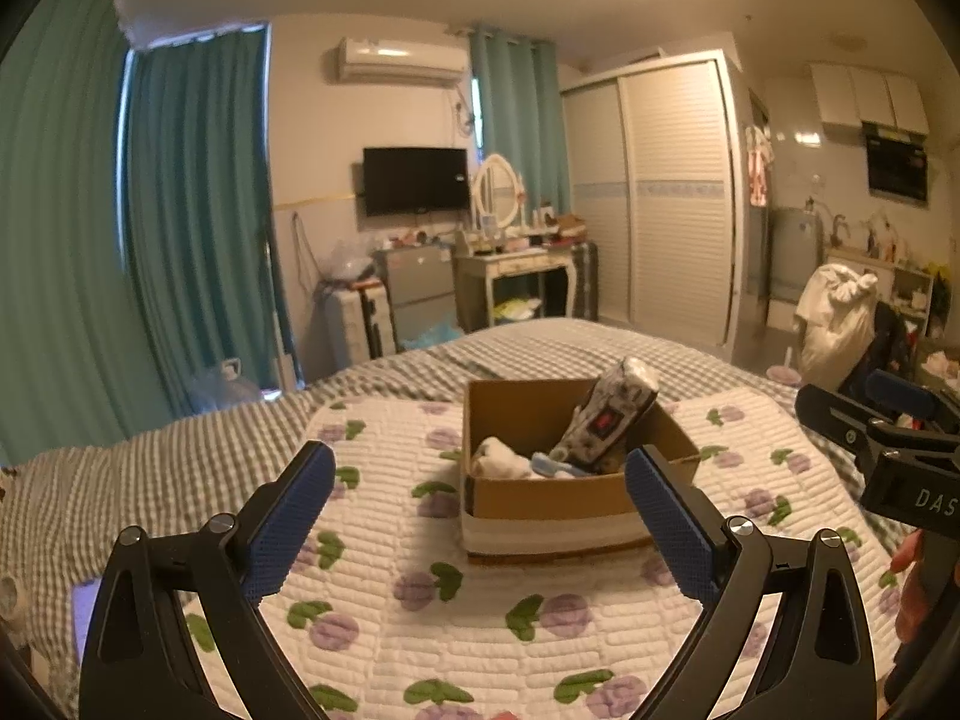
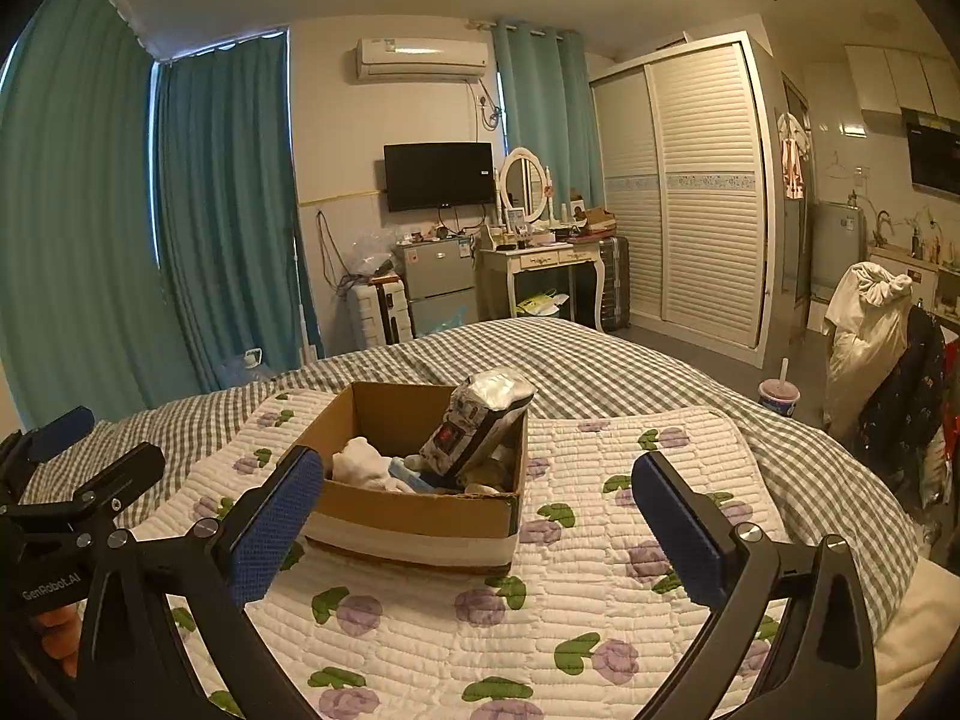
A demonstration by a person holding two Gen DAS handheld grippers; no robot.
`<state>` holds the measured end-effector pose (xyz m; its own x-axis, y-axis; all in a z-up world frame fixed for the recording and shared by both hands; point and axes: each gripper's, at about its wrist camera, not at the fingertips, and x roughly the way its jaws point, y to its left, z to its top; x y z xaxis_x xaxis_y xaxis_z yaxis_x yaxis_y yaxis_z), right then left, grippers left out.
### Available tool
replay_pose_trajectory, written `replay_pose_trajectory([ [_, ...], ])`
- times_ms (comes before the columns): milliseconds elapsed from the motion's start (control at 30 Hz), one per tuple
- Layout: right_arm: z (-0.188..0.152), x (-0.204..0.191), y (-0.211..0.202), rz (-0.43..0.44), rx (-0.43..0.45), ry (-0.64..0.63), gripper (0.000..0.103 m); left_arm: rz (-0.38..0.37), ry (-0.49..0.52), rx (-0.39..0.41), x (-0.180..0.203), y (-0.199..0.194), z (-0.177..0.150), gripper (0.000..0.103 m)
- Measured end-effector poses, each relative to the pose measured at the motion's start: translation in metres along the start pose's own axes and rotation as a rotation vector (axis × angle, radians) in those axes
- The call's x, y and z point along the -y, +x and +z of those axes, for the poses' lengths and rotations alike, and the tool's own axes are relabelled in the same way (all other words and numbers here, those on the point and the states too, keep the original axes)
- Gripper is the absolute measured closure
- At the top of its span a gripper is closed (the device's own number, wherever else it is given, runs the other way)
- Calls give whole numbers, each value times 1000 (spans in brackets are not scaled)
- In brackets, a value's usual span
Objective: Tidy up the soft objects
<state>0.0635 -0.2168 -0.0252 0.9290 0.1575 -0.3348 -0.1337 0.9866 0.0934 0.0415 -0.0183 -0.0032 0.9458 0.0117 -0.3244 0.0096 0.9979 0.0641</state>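
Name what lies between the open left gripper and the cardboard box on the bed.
Only bare quilted mat with purple flower print lies between the left gripper and the cardboard box; the left wrist view shows this.

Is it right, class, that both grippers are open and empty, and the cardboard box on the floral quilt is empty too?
Not quite. The box on the quilt is not empty: the right wrist view shows a patterned pack and a white soft item inside. Both grippers are open and empty.
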Motion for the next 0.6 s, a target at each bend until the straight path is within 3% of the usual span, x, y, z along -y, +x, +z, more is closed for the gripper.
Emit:
replay_pose_trajectory([
  [600, -1, -4, -1, 6, -18, -9, 0, -3, 5, -9, -1, 1, 1, 4],
])
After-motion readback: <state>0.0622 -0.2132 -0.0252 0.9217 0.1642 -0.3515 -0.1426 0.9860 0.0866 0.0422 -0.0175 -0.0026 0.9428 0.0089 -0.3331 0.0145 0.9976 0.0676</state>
